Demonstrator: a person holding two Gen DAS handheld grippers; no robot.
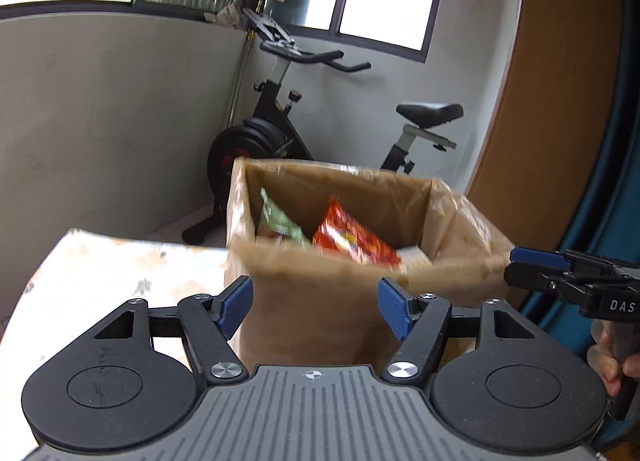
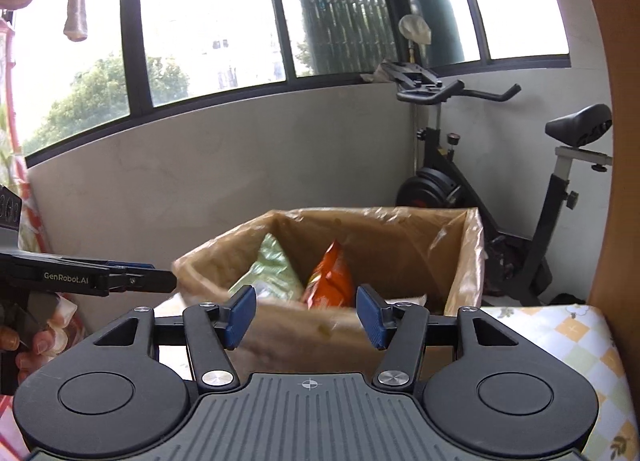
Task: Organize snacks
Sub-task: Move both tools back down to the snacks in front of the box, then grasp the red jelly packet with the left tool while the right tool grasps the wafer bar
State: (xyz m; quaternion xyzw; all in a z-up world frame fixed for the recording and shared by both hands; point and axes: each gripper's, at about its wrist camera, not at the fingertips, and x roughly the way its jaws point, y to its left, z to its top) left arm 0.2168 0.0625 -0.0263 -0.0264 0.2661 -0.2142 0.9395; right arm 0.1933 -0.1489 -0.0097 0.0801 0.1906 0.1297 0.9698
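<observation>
A brown paper bag [image 1: 320, 301] stands open on the table, seen too in the right wrist view [image 2: 400, 245]. Inside it lie a green snack packet [image 1: 276, 221], a red-orange snack packet [image 1: 352, 239] and a pale packet [image 1: 414, 255]. The green packet [image 2: 272, 269] and orange packet [image 2: 328, 277] also show in the right wrist view. My left gripper [image 1: 316, 309] is open and empty, close in front of the bag. My right gripper [image 2: 306, 315] is open and empty, facing the bag's near rim. Each gripper shows from the side in the other's view, the right [image 1: 520, 265] and the left [image 2: 160, 281].
The table [image 1: 100, 281] has a pale patterned cloth, seen also at the right [image 2: 560, 337]. An exercise bike [image 1: 280, 133] stands behind the bag by the grey wall and windows. A brown wooden panel [image 1: 560, 81] is at the right.
</observation>
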